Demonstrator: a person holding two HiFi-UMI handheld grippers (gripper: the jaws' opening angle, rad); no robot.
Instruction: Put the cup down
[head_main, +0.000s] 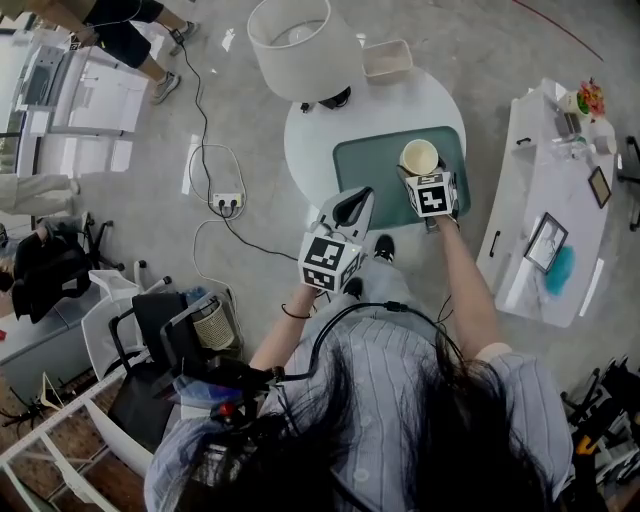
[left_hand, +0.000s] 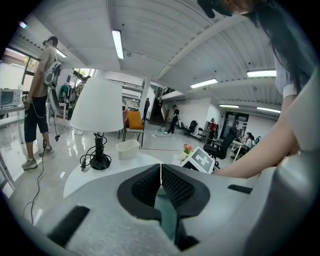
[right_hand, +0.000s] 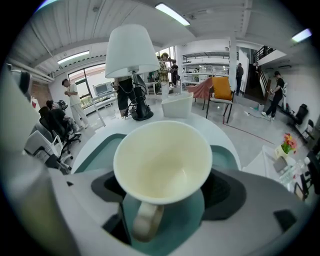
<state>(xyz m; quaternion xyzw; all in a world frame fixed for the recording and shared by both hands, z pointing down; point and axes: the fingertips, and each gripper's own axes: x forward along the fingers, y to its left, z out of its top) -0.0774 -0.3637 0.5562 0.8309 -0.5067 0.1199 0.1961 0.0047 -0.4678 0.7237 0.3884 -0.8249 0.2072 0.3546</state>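
Observation:
A cream cup (head_main: 420, 157) with a handle sits between the jaws of my right gripper (head_main: 428, 180), over the green mat (head_main: 370, 165) on the round white table (head_main: 310, 140). In the right gripper view the cup (right_hand: 162, 162) fills the centre, upright, with its handle towards the camera, and the right gripper (right_hand: 165, 200) is shut on its lower body. Whether the cup's base touches the mat (right_hand: 100, 150) is hidden. My left gripper (head_main: 352, 207) hovers by the mat's near left corner. Its pads (left_hand: 172, 182) meet, with nothing between them.
A white lamp (head_main: 300, 45) and a small white tray (head_main: 387, 60) stand at the far side of the table. A white cabinet (head_main: 550, 200) with small items stands to the right. A power strip (head_main: 227, 202) and cables lie on the floor to the left.

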